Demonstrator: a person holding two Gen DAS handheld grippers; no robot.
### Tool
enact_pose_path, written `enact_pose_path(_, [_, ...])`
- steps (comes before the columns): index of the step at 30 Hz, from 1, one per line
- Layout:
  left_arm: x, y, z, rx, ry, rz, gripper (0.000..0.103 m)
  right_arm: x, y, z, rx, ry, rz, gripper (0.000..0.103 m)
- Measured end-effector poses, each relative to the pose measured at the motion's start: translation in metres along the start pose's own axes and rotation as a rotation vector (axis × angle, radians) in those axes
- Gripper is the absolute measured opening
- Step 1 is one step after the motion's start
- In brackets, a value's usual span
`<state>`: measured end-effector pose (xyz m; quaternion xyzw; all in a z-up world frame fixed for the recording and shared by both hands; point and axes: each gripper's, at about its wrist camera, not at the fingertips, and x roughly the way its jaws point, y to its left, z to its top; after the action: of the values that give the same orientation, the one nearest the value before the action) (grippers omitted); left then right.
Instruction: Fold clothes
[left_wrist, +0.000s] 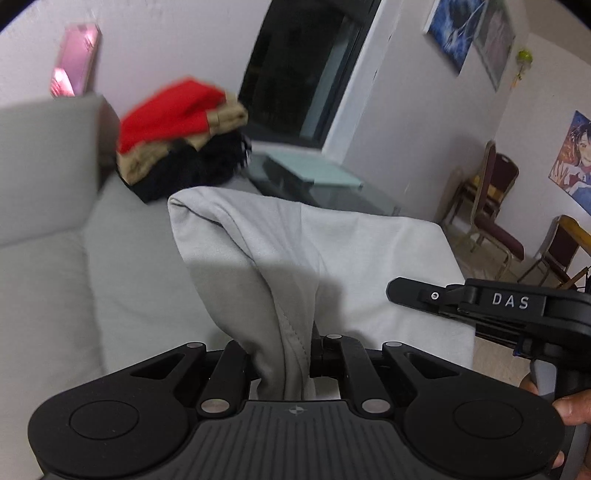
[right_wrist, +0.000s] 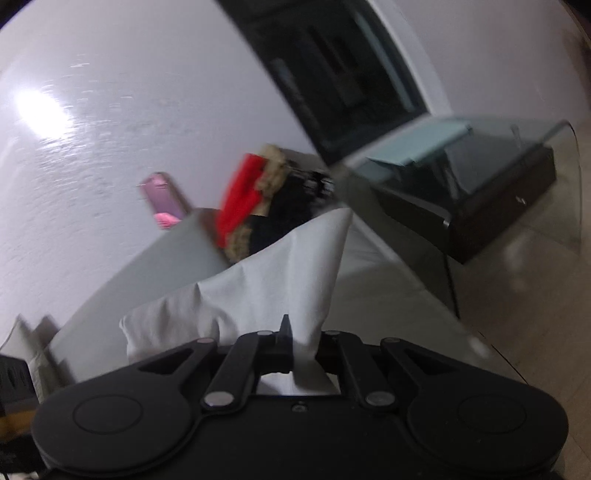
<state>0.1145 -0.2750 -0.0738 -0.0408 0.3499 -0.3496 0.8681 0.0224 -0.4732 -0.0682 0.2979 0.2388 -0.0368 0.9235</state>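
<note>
Grey garment pinched between both hand-held grippers' fingers.

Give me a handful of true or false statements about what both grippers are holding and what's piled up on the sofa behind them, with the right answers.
1. The left gripper is shut on the light grey garment. True.
2. The right gripper is open and holds nothing. False: it is shut on a fold of the same pale cloth.
3. A pile of clothes lies on the grey sofa, with a red piece on top. True.
4. The pile is entirely white. False: it shows red, tan and black.
5. The window is bright with daylight. False: it is dark.
</note>
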Motion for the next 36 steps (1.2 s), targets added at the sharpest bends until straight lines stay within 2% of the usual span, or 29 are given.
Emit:
enact_pose_path(1, [0.018, 0.007, 0.005, 0.005, 0.024, 0.032, 0.013, 0.017, -0.008, 0.006, 0.018, 0.021, -0.014, 0.005])
enact_pose_path(2, [0.036, 0.014, 0.009, 0.012, 0.048, 0.068, 0.029, 0.034, -0.017, 0.012, 0.035, 0.042, -0.028, 0.005])
enact_pose_path(4, [0.071, 0.029, 0.018, 0.027, 0.096, 0.139, 0.039, 0.063, -0.033, 0.022, 0.056, 0.086, -0.056, 0.006])
enact_pose_path(5, [0.071, 0.04, 0.019, 0.0, 0.083, 0.158, 0.042, 0.072, -0.04, 0.023, 0.058, 0.108, -0.089, 0.012])
enact_pose_path(6, [0.069, 0.051, 0.021, -0.031, 0.066, 0.174, 0.043, 0.073, -0.047, 0.025, 0.058, 0.109, -0.134, 0.021])
enact_pose_path(8, [0.042, 0.065, 0.018, -0.018, 0.0, 0.223, 0.041, 0.073, -0.059, 0.028, 0.056, 0.105, -0.215, 0.033])
enact_pose_path(9, [0.027, 0.069, 0.012, 0.02, -0.016, 0.268, 0.04, 0.061, -0.061, 0.027, 0.044, 0.083, -0.221, 0.04])
enact_pose_path(10, [0.012, 0.072, 0.005, 0.063, -0.031, 0.316, 0.038, 0.049, -0.061, 0.024, 0.036, 0.074, -0.228, 0.042])
enact_pose_path(12, [-0.015, 0.079, -0.008, 0.079, -0.035, 0.319, 0.036, 0.025, -0.058, 0.016, 0.022, 0.066, -0.236, 0.043])
enact_pose_path(14, [-0.029, 0.08, -0.022, 0.037, -0.024, 0.25, 0.035, 0.009, -0.046, 0.005, 0.001, 0.068, -0.22, 0.043])
enact_pose_path(16, [-0.033, 0.073, -0.033, 0.009, -0.011, 0.179, 0.035, 0.001, -0.036, -0.01, -0.014, 0.088, -0.21, 0.043])
enact_pose_path(17, [-0.032, 0.068, -0.037, 0.003, -0.006, 0.147, 0.034, -0.002, -0.033, -0.017, -0.019, 0.104, -0.209, 0.038])
enact_pose_path(18, [-0.029, 0.058, -0.044, 0.021, 0.007, 0.117, 0.033, -0.004, -0.03, -0.025, -0.024, 0.12, -0.208, 0.03])
enact_pose_path(19, [-0.025, 0.048, -0.05, 0.042, 0.021, 0.087, 0.03, -0.007, -0.027, -0.032, -0.029, 0.136, -0.207, 0.026])
enact_pose_path(21, [-0.019, 0.031, -0.064, 0.091, 0.056, 0.036, 0.035, -0.012, -0.02, -0.047, -0.038, 0.168, -0.205, 0.025])
enact_pose_path(22, [-0.009, 0.026, -0.068, 0.12, 0.093, 0.038, 0.04, -0.015, -0.017, -0.055, -0.043, 0.184, -0.204, 0.025])
enact_pose_path(23, [-0.005, 0.022, -0.075, 0.137, 0.126, 0.061, 0.04, -0.017, -0.014, -0.063, -0.048, 0.2, -0.203, 0.025])
enact_pose_path(25, [-0.011, 0.019, -0.086, 0.176, 0.174, 0.101, 0.042, -0.023, -0.009, -0.077, -0.056, 0.229, -0.21, 0.01])
enact_pose_path(26, [-0.018, 0.02, -0.088, 0.202, 0.197, 0.124, 0.045, -0.029, -0.013, -0.081, -0.052, 0.229, -0.257, 0.0])
enact_pose_path(28, [-0.035, 0.023, -0.093, 0.235, 0.25, 0.214, 0.047, -0.048, -0.016, -0.085, -0.02, 0.221, -0.329, 0.001])
enact_pose_path(29, [-0.043, 0.026, -0.095, 0.243, 0.27, 0.265, 0.051, -0.057, -0.014, -0.086, -0.012, 0.215, -0.363, 0.008])
enact_pose_path(30, [-0.052, 0.028, -0.097, 0.25, 0.29, 0.315, 0.055, -0.066, -0.008, -0.087, -0.02, 0.206, -0.389, 0.025])
enact_pose_path(31, [-0.064, 0.029, -0.099, 0.251, 0.294, 0.348, 0.063, -0.075, -0.002, -0.087, -0.031, 0.19, -0.386, 0.033])
enact_pose_path(33, [-0.087, 0.028, -0.104, 0.247, 0.283, 0.392, 0.071, -0.092, 0.011, -0.088, -0.033, 0.16, -0.35, 0.051])
enact_pose_path(35, [-0.108, 0.025, -0.109, 0.238, 0.256, 0.4, 0.082, -0.107, 0.024, -0.09, -0.009, 0.14, -0.303, 0.063])
enact_pose_path(36, [-0.117, 0.024, -0.113, 0.221, 0.245, 0.394, 0.084, -0.113, 0.03, -0.092, -0.001, 0.132, -0.285, 0.068])
